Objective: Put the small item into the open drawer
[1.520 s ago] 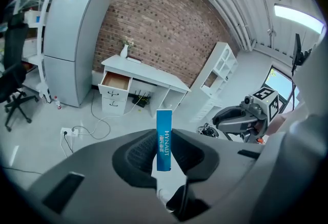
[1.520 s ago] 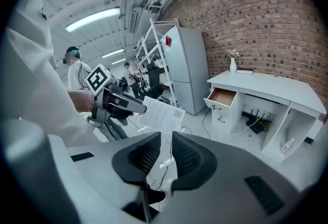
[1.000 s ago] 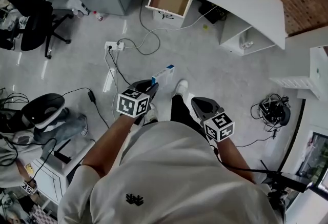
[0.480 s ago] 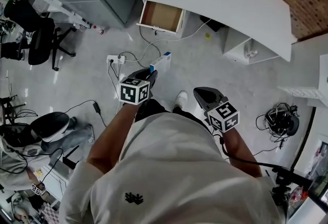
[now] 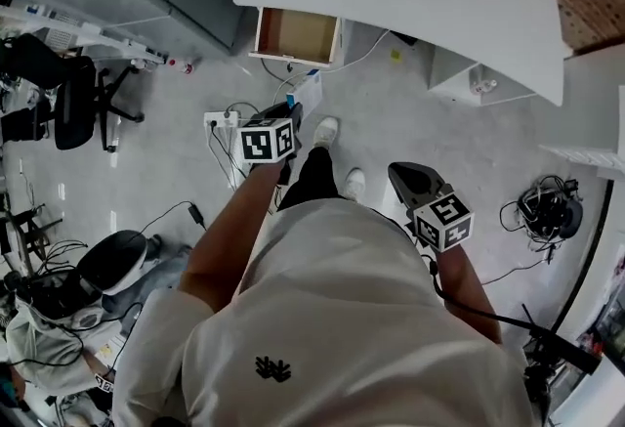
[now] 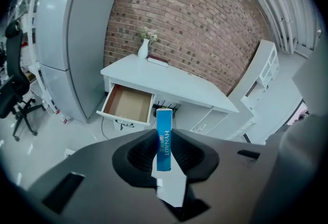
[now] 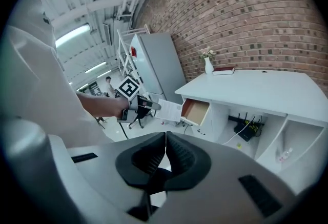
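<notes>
Seen from the head view, the small box (image 5: 309, 89) is mostly hidden behind the left claw (image 5: 290, 112); only its far end pokes out. That claw's jaws pinch the blue-and-white box btwn them. The open drawer (image 6: 128, 105) is ahead of the claw, well apart, w/ its rear tucked under the white table (image 6: 169, 82); only its brown bottom shows inside. Right claw (image 7: 165, 147) is closed on nothing.

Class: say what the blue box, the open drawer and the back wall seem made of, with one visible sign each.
Blue box: printed card, probably; sharp folded edges.
Drawer: white painted front, matt brown inside, likely wood or board.
Wall: bare brick; mortar lines show.
</notes>
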